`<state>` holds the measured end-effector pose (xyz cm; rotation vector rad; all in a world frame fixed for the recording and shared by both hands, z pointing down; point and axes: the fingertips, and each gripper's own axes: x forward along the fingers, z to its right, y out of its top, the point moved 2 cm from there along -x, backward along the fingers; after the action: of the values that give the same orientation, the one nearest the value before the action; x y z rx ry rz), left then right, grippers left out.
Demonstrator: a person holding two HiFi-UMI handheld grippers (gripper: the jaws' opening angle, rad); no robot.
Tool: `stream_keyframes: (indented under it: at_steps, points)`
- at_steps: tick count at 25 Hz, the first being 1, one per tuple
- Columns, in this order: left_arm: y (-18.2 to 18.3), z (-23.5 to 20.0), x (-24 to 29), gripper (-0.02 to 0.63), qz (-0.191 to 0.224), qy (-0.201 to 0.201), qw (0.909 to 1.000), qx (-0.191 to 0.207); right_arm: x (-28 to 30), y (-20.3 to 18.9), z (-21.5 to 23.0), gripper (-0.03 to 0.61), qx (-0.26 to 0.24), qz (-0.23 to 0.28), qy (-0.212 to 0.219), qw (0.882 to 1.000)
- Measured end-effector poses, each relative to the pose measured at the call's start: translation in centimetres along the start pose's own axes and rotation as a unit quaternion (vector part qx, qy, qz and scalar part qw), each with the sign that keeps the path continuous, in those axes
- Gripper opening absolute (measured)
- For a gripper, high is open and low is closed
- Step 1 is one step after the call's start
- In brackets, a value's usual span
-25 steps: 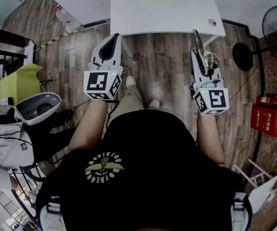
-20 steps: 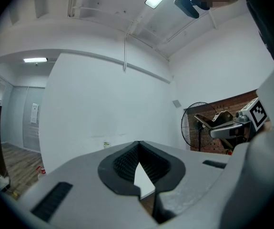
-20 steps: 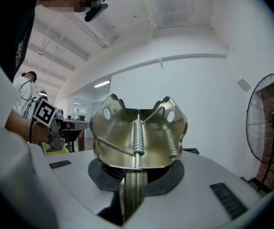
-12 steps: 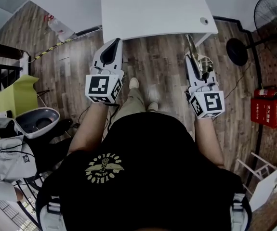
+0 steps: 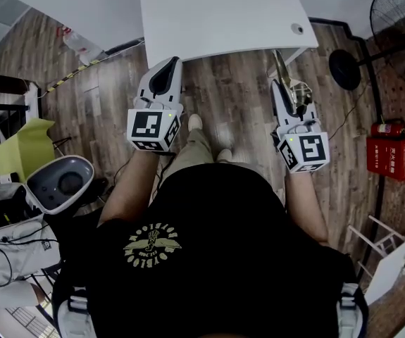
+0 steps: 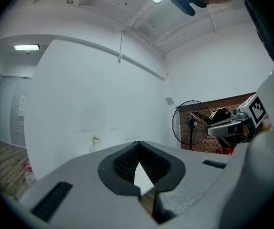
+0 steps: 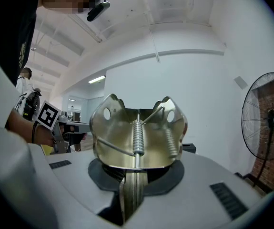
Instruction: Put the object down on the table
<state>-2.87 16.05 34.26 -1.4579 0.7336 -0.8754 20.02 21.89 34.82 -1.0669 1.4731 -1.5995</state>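
A brass-coloured metal spring clamp point(image 7: 137, 137) stands upright in my right gripper point(image 7: 133, 171), whose jaws are shut on its lower handle end. In the head view the clamp point(image 5: 299, 90) sticks out ahead of the right gripper point(image 5: 278, 86), over the wood floor just short of the white table point(image 5: 223, 13). My left gripper point(image 5: 170, 62) is shut and holds nothing, its tip at the table's near edge. In the left gripper view the left gripper's point(image 6: 137, 144) pads meet, leaving only a small gap below them.
A small round fitting point(image 5: 297, 29) sits near the table's right corner. A black standing fan point(image 5: 399, 16) and a red box point(image 5: 389, 157) are at the right. A grey-white bin point(image 5: 61, 182) and a yellow-green chair point(image 5: 19, 139) stand at the left.
The view has shifted: the table's near edge now lies closer to both gripper tips. The clamp stays held in the right gripper, and the left stays shut.
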Motion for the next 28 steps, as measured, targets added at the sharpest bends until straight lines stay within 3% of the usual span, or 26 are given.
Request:
stream_keyframes:
  at_steps: [25,28]
  points:
    - [0.4,-11.0,7.1,0.006,0.001,0.005,1.0,-0.006,14.1,2.2,-1.1,0.058,-0.011,0.0,0.021,1.0]
    - [0.1,-13.7,8.7,0.006,-0.004,0.008,0.9999,-0.012,17.1,2.4,-1.3,0.058,-0.012,-0.007,0.021,1.0]
